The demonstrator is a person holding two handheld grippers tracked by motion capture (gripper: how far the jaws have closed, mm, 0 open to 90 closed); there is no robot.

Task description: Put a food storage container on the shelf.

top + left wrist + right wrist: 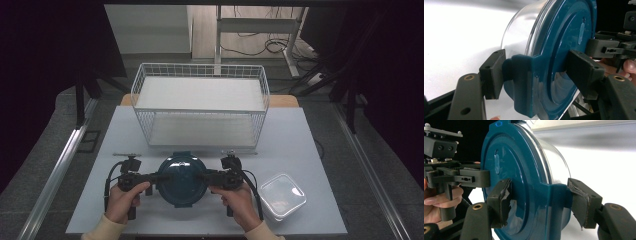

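While grippers clamp lidded container, basket empty.

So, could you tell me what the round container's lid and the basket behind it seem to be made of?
The teal lid looks like glossy moulded plastic: it reflects light and has a moulded clip tab. The container body beneath seems clear glass or plastic; I cannot tell which. The basket looks like white-coated wire mesh.
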